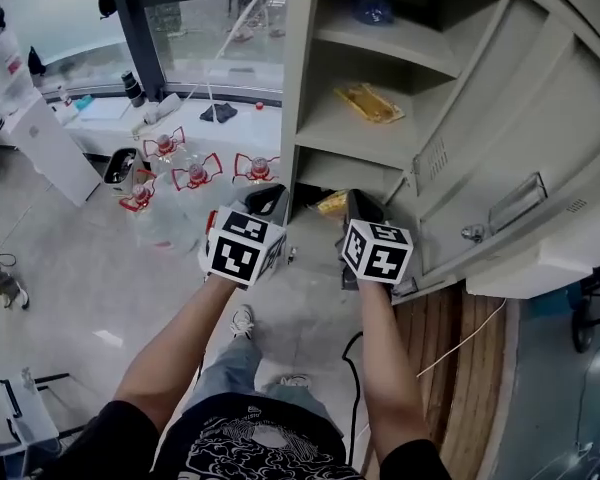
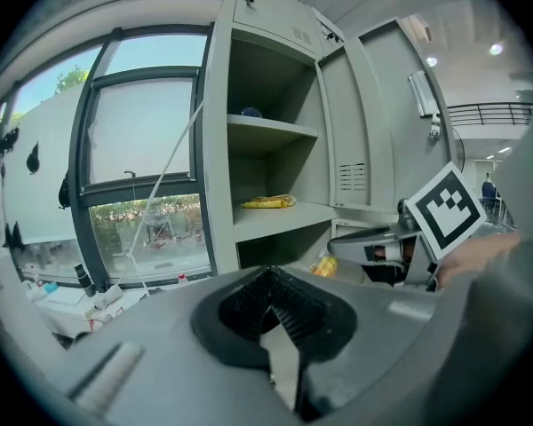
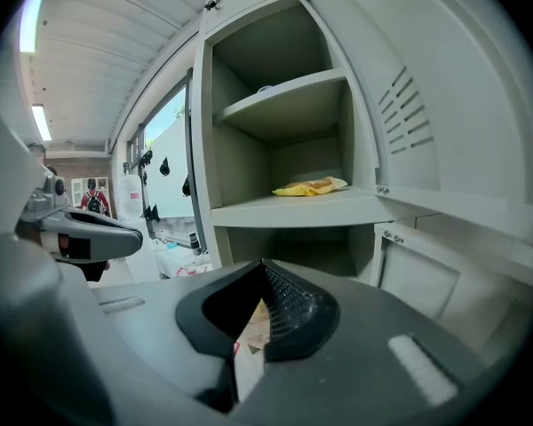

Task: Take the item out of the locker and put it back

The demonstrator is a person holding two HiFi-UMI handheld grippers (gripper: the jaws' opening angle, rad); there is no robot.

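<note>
Your right gripper (image 3: 262, 266) has its jaws drawn together until the ribbed black pads meet at the tips. A strip of printed film shows in the slit just beneath them. I judge that to be the snack packet (image 3: 249, 327), pinched by an edge, though the contact itself is hard to see. In the head view the packet sits at the centre of the frame, at the mouth of the lowest open compartment of the locker (image 1: 300, 88), just beside the right gripper's tip.

Your left gripper (image 2: 271, 272) is likewise closed down to a thin gap, with only pale floor behind it and nothing in its grip.

Expect the packet to be very light, soft and crinkly. Its glossy yellow film will likely slip under smooth pressure, and the contents are probably brittle. Take it by the flat crimped seam or a corner rather than across the puffed middle, and squeeze only enough to hold the film.

The locker is grey painted sheet metal, stiff and hard-edged. Its shelves are thin, and its door (image 1: 500, 148) has louvred vents and stands open at the right of the frame. A second yellow packet (image 1: 370, 103) lies flat on the shelf above. A blue object (image 1: 372, 3) sits on the top shelf, too dim to name.
</note>
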